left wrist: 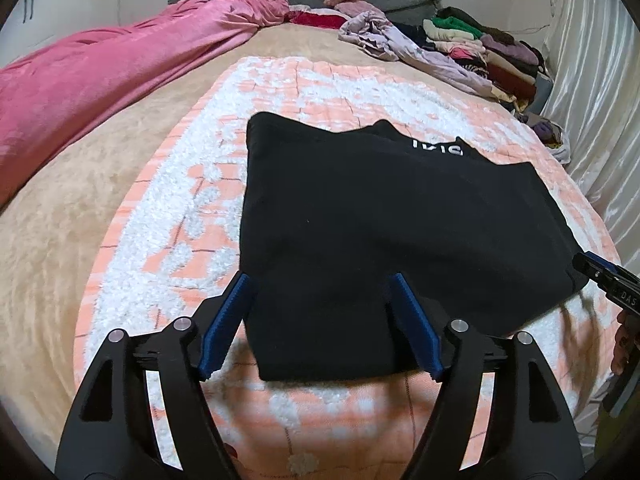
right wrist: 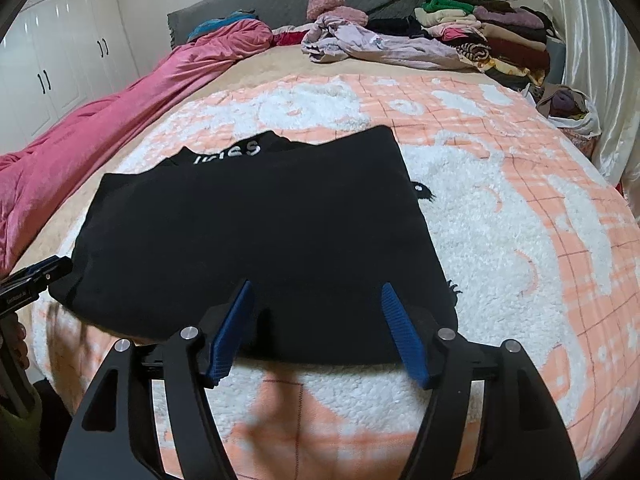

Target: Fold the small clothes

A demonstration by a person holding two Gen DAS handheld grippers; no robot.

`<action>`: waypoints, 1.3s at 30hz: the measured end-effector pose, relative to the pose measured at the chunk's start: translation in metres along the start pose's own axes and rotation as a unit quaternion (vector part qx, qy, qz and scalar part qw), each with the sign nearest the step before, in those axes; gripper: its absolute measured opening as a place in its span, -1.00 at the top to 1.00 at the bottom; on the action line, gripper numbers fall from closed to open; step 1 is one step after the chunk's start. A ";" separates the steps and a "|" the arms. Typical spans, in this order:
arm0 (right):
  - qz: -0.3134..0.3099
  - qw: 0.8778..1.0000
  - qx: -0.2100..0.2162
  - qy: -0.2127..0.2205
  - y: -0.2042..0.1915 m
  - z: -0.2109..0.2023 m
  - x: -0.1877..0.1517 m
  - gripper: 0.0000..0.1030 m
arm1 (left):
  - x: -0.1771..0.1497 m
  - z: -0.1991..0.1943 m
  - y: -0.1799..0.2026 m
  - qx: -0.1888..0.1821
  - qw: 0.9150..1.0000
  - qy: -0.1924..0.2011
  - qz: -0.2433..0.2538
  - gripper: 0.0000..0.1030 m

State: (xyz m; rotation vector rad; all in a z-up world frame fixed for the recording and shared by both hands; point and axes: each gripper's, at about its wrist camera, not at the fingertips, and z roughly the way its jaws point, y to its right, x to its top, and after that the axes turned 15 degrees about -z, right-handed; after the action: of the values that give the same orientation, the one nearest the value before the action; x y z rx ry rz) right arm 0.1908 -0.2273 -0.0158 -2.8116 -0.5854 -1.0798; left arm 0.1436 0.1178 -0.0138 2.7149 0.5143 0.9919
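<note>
Blue-padded, the left hand-held gripper (left wrist: 320,328) and right hand-held gripper (right wrist: 318,334) both stand wide, the near edge of the black garment (left wrist: 380,232) between their pads, apparently unpinched. The garment lies folded on the peach-and-white blanket (right wrist: 500,208), likely just set down for 1 more fold.

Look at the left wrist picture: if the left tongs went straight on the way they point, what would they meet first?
Most likely the black garment. The open left tongs point down at its near edge, which lies between the blue pads on the peach-and-white blanket. Depth is hard to judge here.
</note>
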 end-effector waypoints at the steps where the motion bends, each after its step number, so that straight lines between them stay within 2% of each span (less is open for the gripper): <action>1: -0.001 1.000 0.000 0.002 -0.001 -0.001 0.001 -0.27 | 0.000 -0.002 0.000 0.000 1.000 0.003 -0.001 -0.31; 5: -0.002 1.000 -0.001 0.009 -0.005 -0.008 0.004 -0.27 | 0.002 -0.010 -0.002 0.000 1.000 0.011 -0.006 -0.37; 10: -0.007 1.000 0.002 0.018 -0.013 -0.015 0.009 -0.27 | 0.004 -0.017 -0.006 0.003 1.000 0.019 -0.009 -0.55; 18: -0.026 0.999 0.030 0.034 -0.038 -0.023 0.023 -0.27 | 0.007 -0.027 -0.018 0.018 0.999 0.027 -0.017 -0.70; 25: -0.053 0.996 0.057 0.036 -0.071 -0.018 0.036 -0.28 | 0.010 -0.034 -0.036 0.027 0.999 0.033 -0.033 -0.72; 28: -0.061 0.996 0.061 0.038 -0.084 -0.016 0.040 -0.77 | 0.012 -0.036 -0.044 0.032 0.998 0.034 -0.040 -0.75; 39: -0.121 0.988 0.093 0.037 -0.142 0.000 0.052 -0.77 | 0.021 -0.038 -0.074 0.050 0.996 0.037 -0.063 -0.75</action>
State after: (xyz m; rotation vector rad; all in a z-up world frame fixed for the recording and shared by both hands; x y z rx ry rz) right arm 0.1725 -0.0791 0.0091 -2.5791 -0.9840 -1.0966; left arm 0.1149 0.1962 0.0043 2.7007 0.7584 1.0624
